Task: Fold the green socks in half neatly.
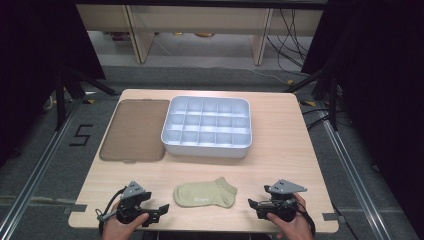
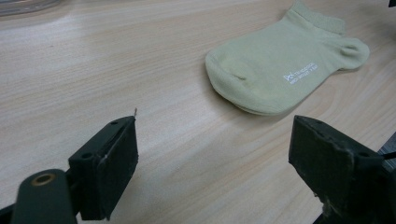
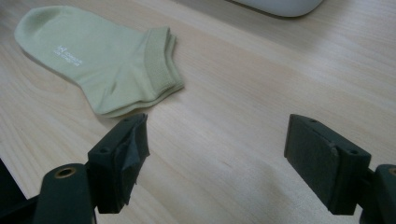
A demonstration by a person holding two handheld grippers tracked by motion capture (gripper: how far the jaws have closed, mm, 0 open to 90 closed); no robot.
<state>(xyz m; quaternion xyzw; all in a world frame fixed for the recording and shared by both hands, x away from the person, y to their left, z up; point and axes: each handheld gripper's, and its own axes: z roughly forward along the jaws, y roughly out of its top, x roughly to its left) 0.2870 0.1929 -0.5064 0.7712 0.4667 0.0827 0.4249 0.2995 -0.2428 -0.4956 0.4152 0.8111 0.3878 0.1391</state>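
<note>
A pale green ankle sock [image 1: 205, 194] lies flat near the table's front edge, between my two grippers. My left gripper [image 1: 161, 210] rests low at the front left, pointing right toward the sock's toe [image 2: 233, 70]; its jaws stand open over bare wood. My right gripper [image 1: 253, 203] sits at the front right, pointing left toward the sock's cuff [image 3: 159, 60], jaws open with nothing between them. In the left gripper view the sock [image 2: 280, 65] lies ahead to the right, with small white lettering. In the right gripper view the sock [image 3: 93, 56] lies ahead to the left.
A white tray with several compartments [image 1: 207, 148] stands at the middle back of the wooden table [image 1: 280, 160]. A flat brown lid or mat [image 1: 135, 130] lies to its left. The table's front edge runs just below both hands.
</note>
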